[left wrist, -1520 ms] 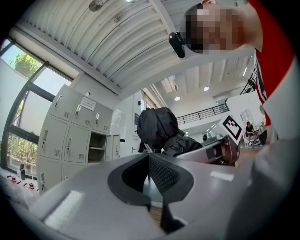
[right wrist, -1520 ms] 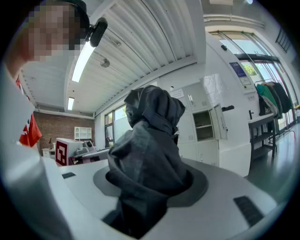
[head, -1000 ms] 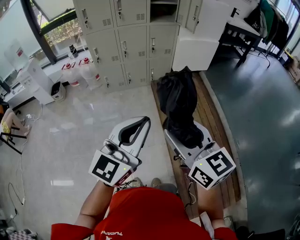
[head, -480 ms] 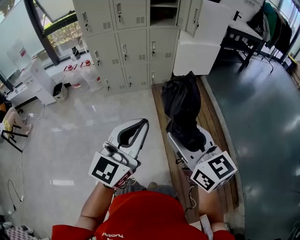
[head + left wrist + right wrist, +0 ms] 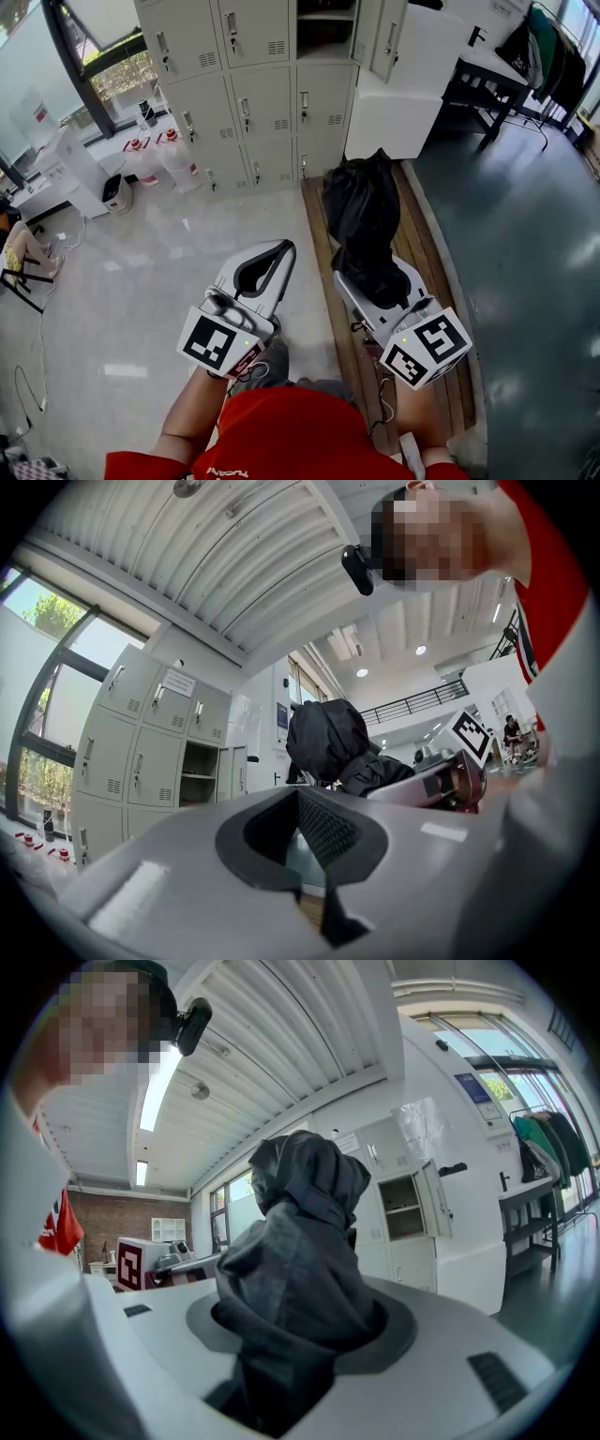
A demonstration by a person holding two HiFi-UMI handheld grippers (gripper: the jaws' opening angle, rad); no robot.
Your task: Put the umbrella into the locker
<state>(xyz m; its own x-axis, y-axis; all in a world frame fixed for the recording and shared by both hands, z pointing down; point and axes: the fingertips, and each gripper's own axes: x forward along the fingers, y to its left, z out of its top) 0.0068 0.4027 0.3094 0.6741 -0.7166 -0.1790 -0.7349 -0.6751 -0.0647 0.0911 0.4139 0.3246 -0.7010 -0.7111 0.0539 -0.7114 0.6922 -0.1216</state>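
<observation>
1. The right gripper (image 5: pixel 373 279) is clenched on the black crumpled-fabric folding umbrella (image 5: pixel 361 211). Its jaws bite into the lower part of the cloth.
2. In the right gripper view the dark fabric fills the hollow between the two jaws. The rest of the bundle stands up out of them.
3. The umbrella is off the ground, carried out ahead of the person in the red shirt (image 5: pixel 291 436). It hangs over the near end of the brown slatted wooden strip (image 5: pixel 417 220) on the right.
4. The left gripper (image 5: pixel 279 255) has its curved jaws drawn together, meeting at the tips. Nothing sits in the oval gap between them.
5. That left gripper hovers just left of the umbrella, over the pale glossy floor (image 5: pixel 159 253). The two grippers sit side by side but do not touch.
6. At the far side stands the grey metal locker bank (image 5: pixel 248 94), most of its doors closed.
7. One open compartment (image 5: pixel 323 33) shows in the top row, a shelf visible inside. Its grey door (image 5: pixel 386 37) is swung out to the right.
8. The umbrella is well short of that compartment, with the wooden strip and open floor between them.
9. A white boxy cabinet (image 5: pixel 394 112) stands just right of the lockers. The dark grey polished floor (image 5: pixel 525 244) spreads out further right.
</observation>
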